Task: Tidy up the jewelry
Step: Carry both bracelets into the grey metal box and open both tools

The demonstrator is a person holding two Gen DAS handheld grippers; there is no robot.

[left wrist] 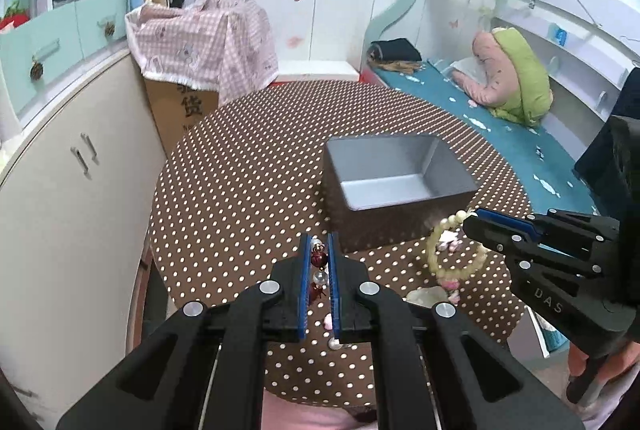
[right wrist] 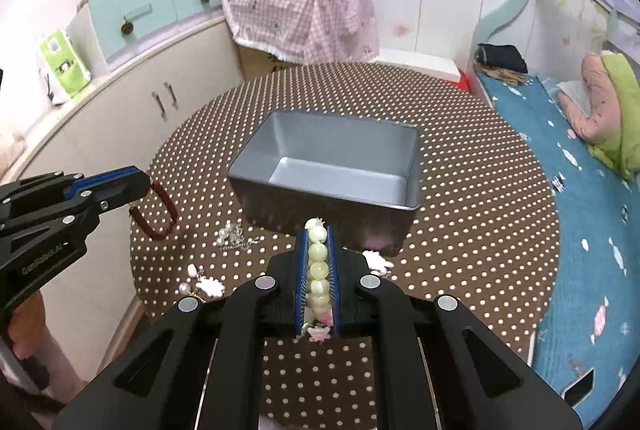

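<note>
While left tongs [left wrist: 319, 242] pinch red bracelet [right wrist: 160, 214], right tongs [right wrist: 318, 230] pinch pearl bracelet [right wrist: 319, 258]

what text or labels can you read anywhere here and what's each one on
"DAS": on the side of the right gripper, in the left wrist view.
"货": on the cardboard box; the characters around it are blurred or cut off.
Pale lettering on the left gripper body: too blurred to read.

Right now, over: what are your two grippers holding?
Left gripper shut on red bead bracelet. Right gripper shut on pale bead bracelet. Grey tin empty, just ahead. Loose jewelry on table, not blocking.
</note>
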